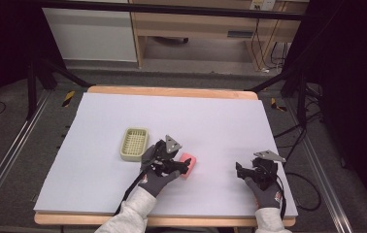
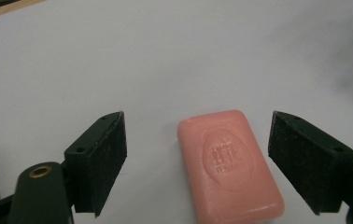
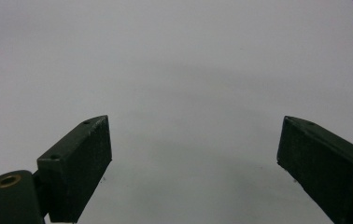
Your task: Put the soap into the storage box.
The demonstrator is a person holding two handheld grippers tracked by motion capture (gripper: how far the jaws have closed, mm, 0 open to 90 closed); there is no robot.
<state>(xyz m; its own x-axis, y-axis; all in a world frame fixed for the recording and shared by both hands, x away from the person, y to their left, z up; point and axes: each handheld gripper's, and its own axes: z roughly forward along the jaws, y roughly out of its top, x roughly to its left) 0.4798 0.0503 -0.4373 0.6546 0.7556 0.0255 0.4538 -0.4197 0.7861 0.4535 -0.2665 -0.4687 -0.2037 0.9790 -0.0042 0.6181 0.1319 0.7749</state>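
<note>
A: Which way does the pink soap bar (image 2: 230,164) lie?

B: Flat on the worktop (image 1: 220,121), stamped face up. In the left gripper view its long axis runs from the bottom edge of the picture up and a little to the left, so one short end points away from the camera, roughly along the way the jaws point. In the high view (image 1: 189,163) it sits slightly askew to the worktop's front edge, in the near half, a bit left of centre.

A: What is around it, going left to right?

B: First the pale yellow-green soap dish (image 1: 134,143) with a slatted floor, left of the bar and a little farther back, near it but apart (a sliver of it shows at the left edge of the left gripper view). Then the left gripper (image 1: 180,166) in a gloved hand, then the bar, then a stretch of bare sheet, then the right gripper (image 1: 241,170), well apart from the soap. Nothing lies between the bar and the jaws around it.

A: And the bar against the left gripper (image 2: 198,161)?

B: The jaws are spread wide with the bar between them, touching neither pad; there is bare sheet on both sides, and it lies a little nearer the right-hand jaw in that view.

A: The right gripper (image 3: 194,163)?

B: Also spread wide, holding nothing, with plain worktop between its jaws.
</note>
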